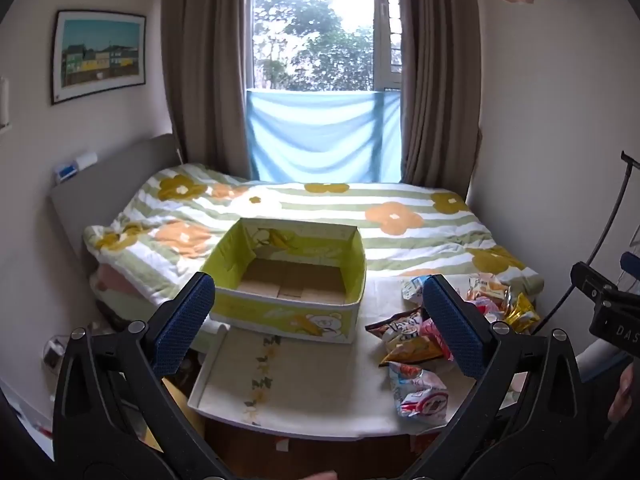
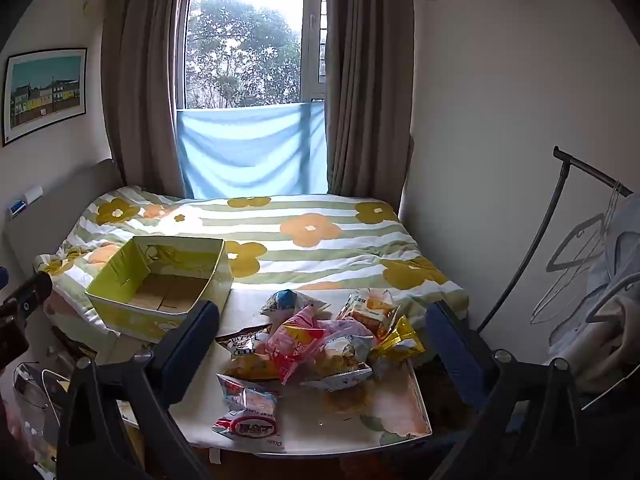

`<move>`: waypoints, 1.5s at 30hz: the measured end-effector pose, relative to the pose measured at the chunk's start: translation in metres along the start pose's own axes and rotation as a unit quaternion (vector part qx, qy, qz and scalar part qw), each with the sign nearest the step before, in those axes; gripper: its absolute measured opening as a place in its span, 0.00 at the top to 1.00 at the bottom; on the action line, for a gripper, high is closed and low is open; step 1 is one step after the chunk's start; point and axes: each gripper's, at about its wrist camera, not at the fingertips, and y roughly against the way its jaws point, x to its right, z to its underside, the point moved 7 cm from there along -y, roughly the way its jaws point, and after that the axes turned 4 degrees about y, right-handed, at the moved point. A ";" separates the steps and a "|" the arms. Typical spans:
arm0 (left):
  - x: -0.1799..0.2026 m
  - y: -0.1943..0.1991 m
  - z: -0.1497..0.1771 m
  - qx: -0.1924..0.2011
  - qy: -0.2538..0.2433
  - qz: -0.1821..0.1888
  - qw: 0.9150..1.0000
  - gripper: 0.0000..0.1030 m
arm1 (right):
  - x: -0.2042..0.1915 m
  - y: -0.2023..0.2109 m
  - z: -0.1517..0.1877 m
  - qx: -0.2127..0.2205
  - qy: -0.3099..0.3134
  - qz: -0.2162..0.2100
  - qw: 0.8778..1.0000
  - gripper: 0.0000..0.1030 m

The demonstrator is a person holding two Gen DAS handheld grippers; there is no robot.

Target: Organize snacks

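The box [image 1: 288, 276], green and yellow, was seen at the left, straddling the surface [image 1: 304, 376] edge and the bed [image 1: 360, 208]; only bare cardboard showed inside, nothing packed yet. The left tongs [image 1: 320, 320] were held spread wide and empty, pointed down at the box and bare tray. Further right, the snack packets [image 2: 320, 344] were found heaped loosely on the surface, no clear long axis to the pile. The right tongs [image 2: 324, 344] were likewise spread and empty, framing the heap directly ahead, so the right hand was judged nearer for a first pick.
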 end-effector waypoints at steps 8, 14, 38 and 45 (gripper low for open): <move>0.012 -0.003 -0.005 0.010 -0.024 0.002 1.000 0.00 | 0.002 -0.006 0.002 -0.013 0.000 -0.002 1.000 0.00; 0.014 -0.007 0.001 0.007 -0.020 0.005 1.000 0.00 | 0.004 -0.010 0.001 -0.011 -0.003 0.003 1.000 0.00; 0.015 -0.012 0.001 -0.004 -0.016 0.004 1.000 0.00 | -0.001 -0.015 -0.002 -0.011 0.012 -0.001 1.000 0.00; 0.015 -0.012 0.000 -0.006 -0.016 0.004 1.000 0.00 | 0.000 -0.016 -0.003 -0.011 0.012 -0.001 1.000 0.00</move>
